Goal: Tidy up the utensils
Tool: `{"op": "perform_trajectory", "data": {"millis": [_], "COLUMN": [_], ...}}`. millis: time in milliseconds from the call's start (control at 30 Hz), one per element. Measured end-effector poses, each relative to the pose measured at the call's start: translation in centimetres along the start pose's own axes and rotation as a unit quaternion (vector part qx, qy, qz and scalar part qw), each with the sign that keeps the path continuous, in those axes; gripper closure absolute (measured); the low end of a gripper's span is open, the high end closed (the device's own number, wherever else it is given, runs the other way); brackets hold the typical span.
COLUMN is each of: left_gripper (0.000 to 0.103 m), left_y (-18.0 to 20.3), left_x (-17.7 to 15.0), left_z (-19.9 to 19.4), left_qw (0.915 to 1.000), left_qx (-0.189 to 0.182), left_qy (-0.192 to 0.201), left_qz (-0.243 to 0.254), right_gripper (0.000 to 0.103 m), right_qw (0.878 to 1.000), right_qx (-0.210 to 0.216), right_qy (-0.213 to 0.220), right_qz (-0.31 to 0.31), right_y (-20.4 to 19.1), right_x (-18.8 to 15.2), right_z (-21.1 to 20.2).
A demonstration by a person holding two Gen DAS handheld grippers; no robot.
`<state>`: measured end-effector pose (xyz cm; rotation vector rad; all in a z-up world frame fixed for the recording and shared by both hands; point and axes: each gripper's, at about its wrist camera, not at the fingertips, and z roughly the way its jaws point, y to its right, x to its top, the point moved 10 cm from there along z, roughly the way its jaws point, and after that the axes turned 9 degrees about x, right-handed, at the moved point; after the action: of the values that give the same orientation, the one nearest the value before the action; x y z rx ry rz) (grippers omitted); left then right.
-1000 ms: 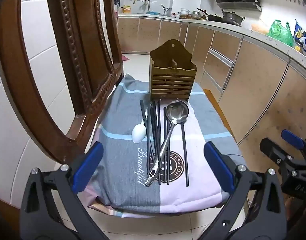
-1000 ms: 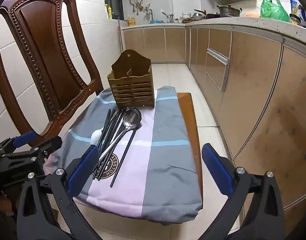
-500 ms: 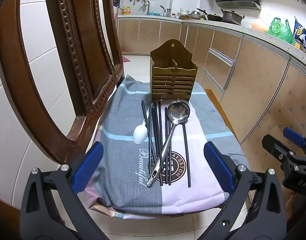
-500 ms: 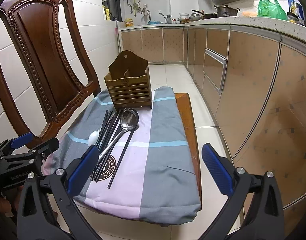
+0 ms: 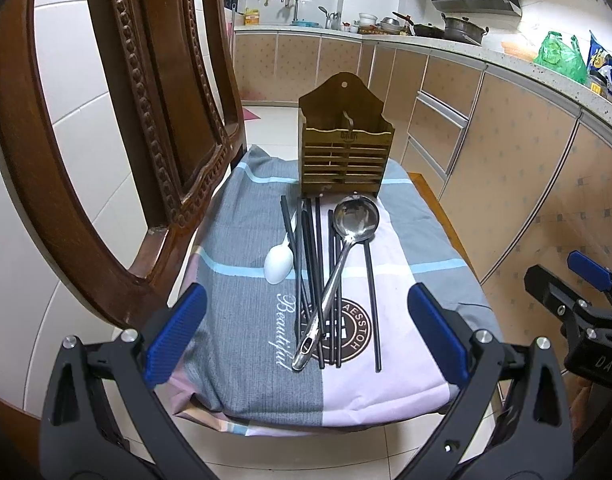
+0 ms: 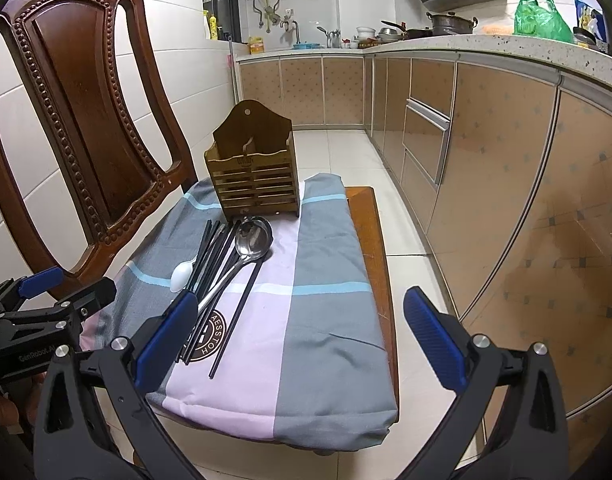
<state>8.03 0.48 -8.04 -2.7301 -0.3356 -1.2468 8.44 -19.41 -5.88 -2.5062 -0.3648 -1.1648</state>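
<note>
A brown slatted utensil holder stands upright at the far end of a cloth-covered chair seat. In front of it lie several black chopsticks, a steel ladle and a white spoon. My left gripper is open, hovering before the seat's near edge with nothing between its blue pads. My right gripper is open too, over the seat's near right part, and empty.
The carved wooden chair back rises at the left. Kitchen cabinets run along the right under a counter with a green bag. White floor tiles lie beyond the chair.
Both grippers have drifted slightly closer to the chair seat. The utensils and the holder have not moved.
</note>
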Motion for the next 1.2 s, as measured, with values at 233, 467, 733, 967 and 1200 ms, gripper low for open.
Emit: {"op": "perform_trajectory", "data": {"millis": [233, 467, 733, 967, 1200], "left_gripper": [0.004, 0.004, 0.004, 0.004, 0.004], "left_y": [-0.1, -0.3, -0.1, 0.1, 0.4], "left_x": [-0.1, -0.2, -0.1, -0.2, -0.4], "left_z": [0.0, 0.2, 0.4, 0.5, 0.6], "left_qw": [1.0, 1.0, 1.0, 1.0, 1.0], "left_qx": [0.001, 0.002, 0.001, 0.002, 0.002], "left_qy": [0.0, -0.002, -0.004, -0.006, -0.007], "left_qz": [-0.001, -0.001, 0.001, 0.003, 0.007], "right_gripper": [0.003, 0.003, 0.003, 0.003, 0.003], "right_qw": [1.0, 1.0, 0.999, 0.999, 0.998], "right_qx": [0.0, -0.001, -0.01, -0.01, -0.014], "right_qy": [0.005, 0.006, 0.039, 0.048, 0.067], "right_qz": [0.002, 0.002, -0.014, -0.018, -0.004], "right_y": [0.0, 0.0, -0.3, -0.3, 0.4], "right_x": [0.1, 0.1, 1.0, 0.9, 0.8], "right_z": [-0.1, -0.1, -0.9, -1.1, -1.5]}}
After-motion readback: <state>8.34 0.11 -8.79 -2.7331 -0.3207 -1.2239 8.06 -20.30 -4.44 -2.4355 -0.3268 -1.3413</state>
